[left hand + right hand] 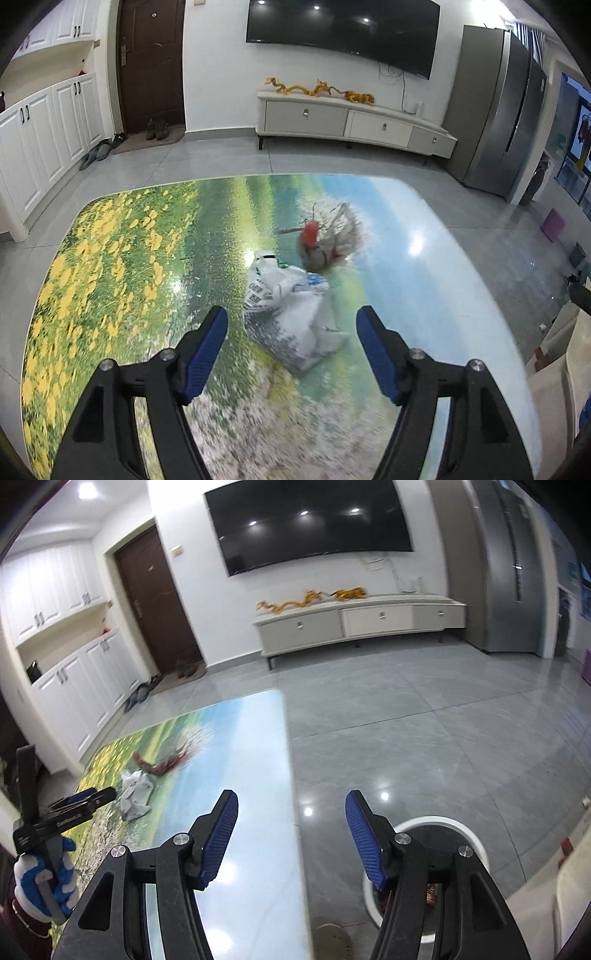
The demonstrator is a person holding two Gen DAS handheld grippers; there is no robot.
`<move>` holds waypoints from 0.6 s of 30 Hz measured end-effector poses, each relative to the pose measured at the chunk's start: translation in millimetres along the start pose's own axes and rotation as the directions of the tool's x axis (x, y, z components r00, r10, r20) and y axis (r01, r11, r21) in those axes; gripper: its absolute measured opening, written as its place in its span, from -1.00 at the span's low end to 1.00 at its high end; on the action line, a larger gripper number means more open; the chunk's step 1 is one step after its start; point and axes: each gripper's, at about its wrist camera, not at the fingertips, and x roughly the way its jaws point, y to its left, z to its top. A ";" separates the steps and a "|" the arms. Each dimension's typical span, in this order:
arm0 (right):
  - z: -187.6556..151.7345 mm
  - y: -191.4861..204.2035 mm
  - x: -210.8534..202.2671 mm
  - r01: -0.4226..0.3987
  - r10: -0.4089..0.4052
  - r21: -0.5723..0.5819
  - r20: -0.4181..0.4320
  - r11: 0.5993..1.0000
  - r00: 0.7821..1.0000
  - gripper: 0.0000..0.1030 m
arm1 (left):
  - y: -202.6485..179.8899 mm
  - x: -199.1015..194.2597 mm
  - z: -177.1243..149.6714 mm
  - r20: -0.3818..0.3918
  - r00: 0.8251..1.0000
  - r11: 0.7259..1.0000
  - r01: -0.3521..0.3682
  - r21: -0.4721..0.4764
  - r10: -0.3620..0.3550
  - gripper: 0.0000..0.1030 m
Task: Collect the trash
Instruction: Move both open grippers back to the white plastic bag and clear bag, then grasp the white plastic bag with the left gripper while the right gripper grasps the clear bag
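Note:
A crumpled white plastic bag (295, 317) lies on the landscape-printed table (129, 258). My left gripper (291, 323) is open and empty, hovering over the bag with a finger on either side of it. In the right wrist view the bag (136, 794) lies at the left, with the left gripper (90, 799) just short of it. My right gripper (291, 812) is open and empty, above the table's right edge (288, 775). A white round trash bin (436, 867) stands on the floor below its right finger, with brownish trash inside.
A white TV cabinet (354, 122) stands under a wall TV (343, 33). A grey fridge (498, 122) is at the right, white cupboards (48, 136) and a brown door (151, 62) at the left. Grey tiled floor (443, 720) surrounds the table.

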 end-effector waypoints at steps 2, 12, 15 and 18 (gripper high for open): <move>5.1 14.6 16.3 -0.024 0.024 -0.028 -0.018 0.999 1.000 0.13 | -0.8 12.2 2.5 -0.015 1.000 1.000 0.004 0.013 -0.003 0.38; 28.5 99.9 99.1 -0.166 0.150 -0.172 -0.100 0.971 0.984 0.13 | 4.2 46.8 3.7 -0.080 0.997 0.999 -0.007 0.040 0.010 0.36; 29.0 117.4 118.1 -0.208 0.188 -0.191 -0.121 0.959 0.975 0.13 | 18.5 52.0 4.4 -0.088 0.996 1.000 -0.010 0.012 0.011 0.19; 27.7 132.9 133.3 -0.243 0.217 -0.206 -0.141 0.948 0.966 0.13 | 33.0 52.8 6.7 -0.077 0.997 1.000 -0.017 -0.007 0.016 0.04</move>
